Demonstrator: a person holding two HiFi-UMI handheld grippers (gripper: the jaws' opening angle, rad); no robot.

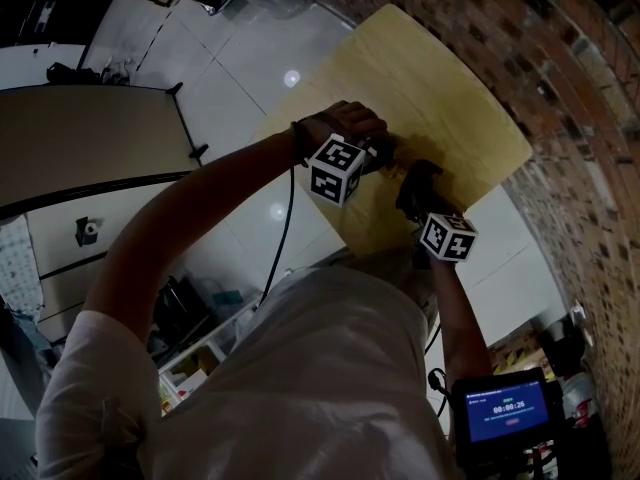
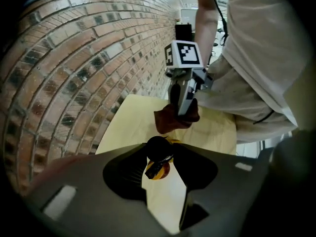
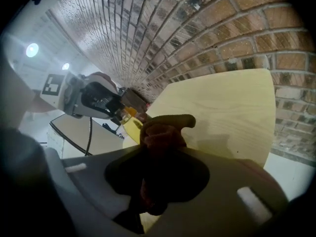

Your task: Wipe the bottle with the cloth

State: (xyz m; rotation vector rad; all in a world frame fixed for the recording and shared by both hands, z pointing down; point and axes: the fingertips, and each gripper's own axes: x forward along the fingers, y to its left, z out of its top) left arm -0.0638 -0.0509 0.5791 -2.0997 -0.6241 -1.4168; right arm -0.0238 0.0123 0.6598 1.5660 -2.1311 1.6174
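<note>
Between the left gripper's [image 2: 159, 157] jaws sits the bottle [image 2: 158, 168], cloth [image 2: 168, 121] nearby.

Indoor work room with lab or test-space feel, not a home. Rough red-brown brick wall [image 1: 590, 118] runs along one side. Glossy white tiled floor [image 1: 230, 78] carries round glare spots from ceiling lights. Pale wooden bench [image 1: 440, 78] stands against brick. Long grey table [image 1: 90, 138] stands apart from it, across open floor. Black cable [image 1: 288, 228] hangs toward floor. Small screen [image 1: 508, 408] low at right shows blue display with clock-style digits. Low open shelf [image 1: 200, 353] holds mixed clutter, too dim to identify.
</note>
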